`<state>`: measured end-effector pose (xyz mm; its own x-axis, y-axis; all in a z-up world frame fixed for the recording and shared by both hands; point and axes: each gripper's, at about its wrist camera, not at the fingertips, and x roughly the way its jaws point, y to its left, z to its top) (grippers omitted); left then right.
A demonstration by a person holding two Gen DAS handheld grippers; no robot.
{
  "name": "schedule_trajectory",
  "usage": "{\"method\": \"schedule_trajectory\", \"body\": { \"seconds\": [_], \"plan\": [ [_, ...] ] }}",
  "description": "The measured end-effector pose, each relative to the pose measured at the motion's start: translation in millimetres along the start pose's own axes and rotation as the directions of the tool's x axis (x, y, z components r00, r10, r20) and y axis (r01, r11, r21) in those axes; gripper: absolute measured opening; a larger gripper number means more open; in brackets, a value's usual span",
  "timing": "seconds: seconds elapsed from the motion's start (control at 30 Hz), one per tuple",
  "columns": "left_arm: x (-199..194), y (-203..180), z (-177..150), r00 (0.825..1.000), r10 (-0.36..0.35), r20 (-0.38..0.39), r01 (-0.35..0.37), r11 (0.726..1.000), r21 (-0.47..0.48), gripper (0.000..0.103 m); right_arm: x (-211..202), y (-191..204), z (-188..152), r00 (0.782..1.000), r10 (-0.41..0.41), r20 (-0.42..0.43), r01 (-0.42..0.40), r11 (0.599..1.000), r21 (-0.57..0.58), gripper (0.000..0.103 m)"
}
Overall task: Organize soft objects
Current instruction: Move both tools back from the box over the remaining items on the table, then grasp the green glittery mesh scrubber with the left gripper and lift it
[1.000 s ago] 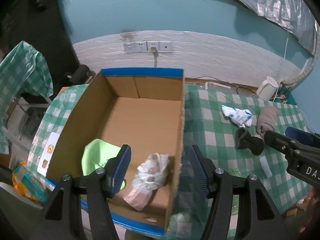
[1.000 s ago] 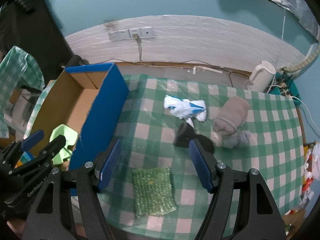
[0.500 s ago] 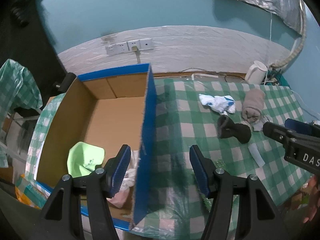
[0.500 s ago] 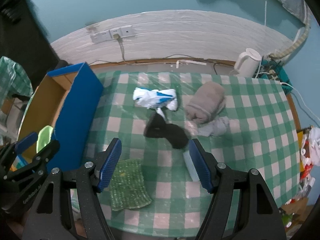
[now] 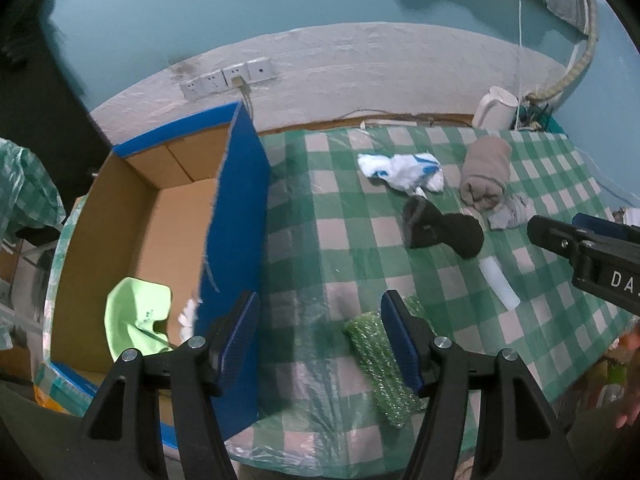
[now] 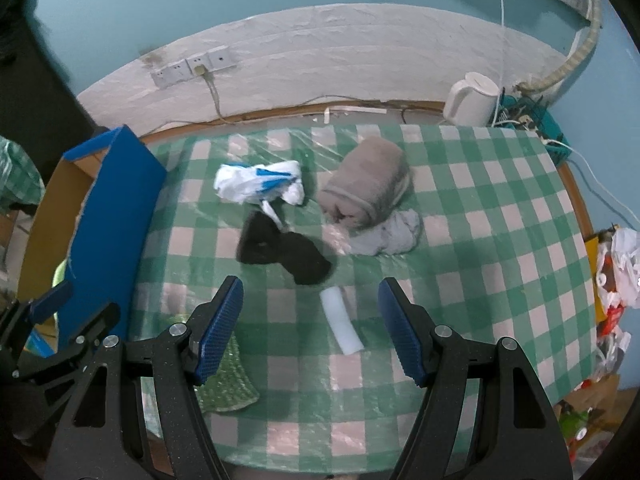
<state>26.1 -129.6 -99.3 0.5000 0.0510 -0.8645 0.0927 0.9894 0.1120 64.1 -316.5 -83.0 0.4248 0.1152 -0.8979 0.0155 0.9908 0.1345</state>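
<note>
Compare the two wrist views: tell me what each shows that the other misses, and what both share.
Only the left wrist view looks into the cardboard box, showing the lime-green cloth. Only the right wrist view shows the plastic bags beyond the table's edge. Both show the black sock, rolled towel, white-and-blue cloth and green mesh pad.

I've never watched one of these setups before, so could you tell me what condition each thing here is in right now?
Cardboard box: open-topped, holding a light green cloth.
Beige towel: rolled up.
White and blue bag: crumpled.
Black socks: lying loose on the table.
Grey cloth: bunched against the towel.
Green mesh pad: flat.
Left gripper: open, empty.
Right gripper: open, empty.
</note>
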Motion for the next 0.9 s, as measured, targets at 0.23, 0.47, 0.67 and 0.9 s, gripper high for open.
{"method": "schedule_trajectory", "body": {
  "seconds": [0.23, 0.47, 0.67, 0.9],
  "plan": [
    [16.4, -16.3, -6.7, 0.999, 0.007, -0.049, -0.005, 0.999, 0.037, 0.065, 14.8, -7.8, -3.5, 0.999, -0.023, -0.034, 0.023, 1.000, 0.004, 0.071],
    [27.1, -24.5, -19.5, 0.992, -0.039, -0.119, 0.047, 0.997, 0.060, 0.071, 26.4, -13.0, -5.5, 0.998, -0.037, -0.060, 0.038, 0.999, 0.009, 0.071],
    [34.7, -34.0, -32.8, 0.987, -0.045, -0.156, 0.060, 0.994, 0.092, 0.071, 33.3, -11.9, -8.6, 0.996, -0.044, -0.077, 0.044, 0.999, -0.003, 0.071],
    [42.7, -45.5, -40.4, 0.981, -0.051, -0.189, 0.072, 0.992, 0.102, 0.072, 45.6, -12.8, -12.9, 0.992, -0.061, -0.109, 0.060, 0.998, -0.012, 0.071]
  ]
}}
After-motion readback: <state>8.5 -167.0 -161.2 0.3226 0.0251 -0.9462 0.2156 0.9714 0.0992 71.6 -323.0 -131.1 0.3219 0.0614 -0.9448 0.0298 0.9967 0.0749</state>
